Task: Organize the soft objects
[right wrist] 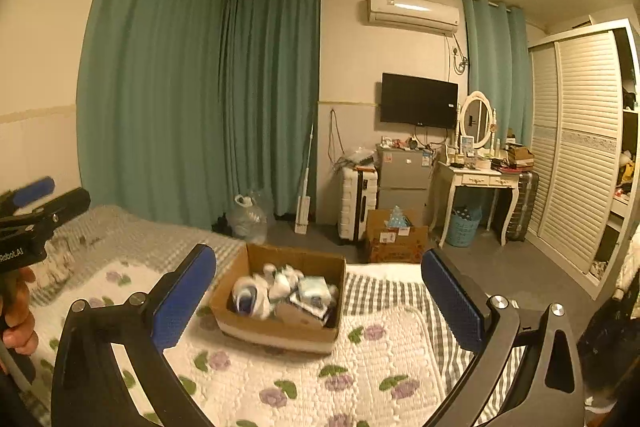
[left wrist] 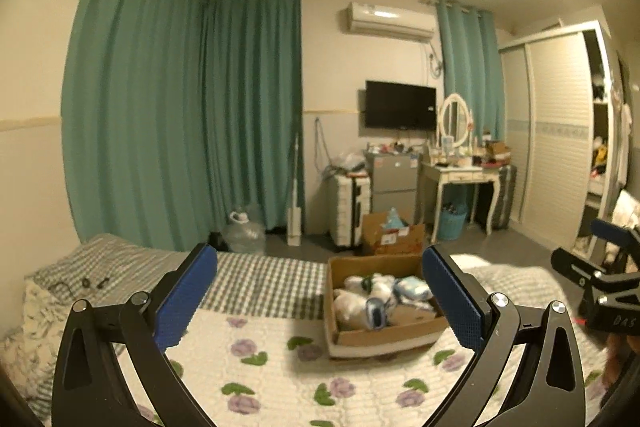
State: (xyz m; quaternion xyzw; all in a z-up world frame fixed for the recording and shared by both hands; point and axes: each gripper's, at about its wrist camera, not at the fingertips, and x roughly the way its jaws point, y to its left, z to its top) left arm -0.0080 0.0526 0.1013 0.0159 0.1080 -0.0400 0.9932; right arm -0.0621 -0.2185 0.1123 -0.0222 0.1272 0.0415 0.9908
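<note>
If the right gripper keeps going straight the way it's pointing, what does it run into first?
Most likely the open cardboard box of soft bundles on the bed. It sits between the right gripper's open, empty jaws, slightly left of centre. Depth is unclear, so the gripper could pass over it.
</note>
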